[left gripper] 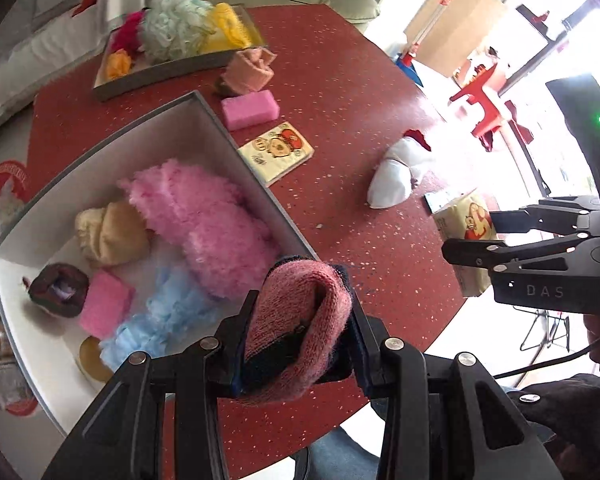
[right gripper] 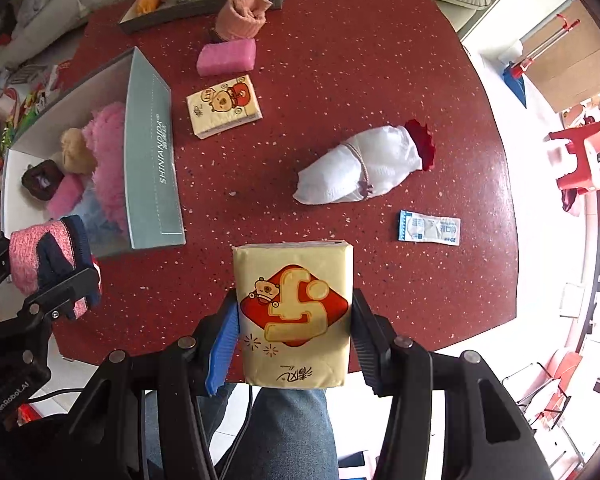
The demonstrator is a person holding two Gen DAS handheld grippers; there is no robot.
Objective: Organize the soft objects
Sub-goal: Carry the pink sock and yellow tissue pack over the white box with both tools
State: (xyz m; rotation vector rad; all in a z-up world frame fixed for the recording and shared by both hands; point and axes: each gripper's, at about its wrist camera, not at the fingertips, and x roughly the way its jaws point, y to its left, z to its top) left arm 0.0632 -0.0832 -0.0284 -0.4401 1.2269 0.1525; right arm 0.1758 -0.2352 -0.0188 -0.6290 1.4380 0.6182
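A pink knitted sock [left gripper: 300, 320] is clamped in the left gripper [left gripper: 300, 344], just beside the grey box [left gripper: 236, 140]'s near corner. A tissue pack [right gripper: 294, 312] is held upright in the right gripper [right gripper: 294, 336], farther from the box.

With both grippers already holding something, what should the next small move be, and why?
Probably carry the left gripper over the open box and release the pink knit roll there: it is clamped near the box's edge, and similar soft items already lie inside. The right gripper holds a tissue pack.
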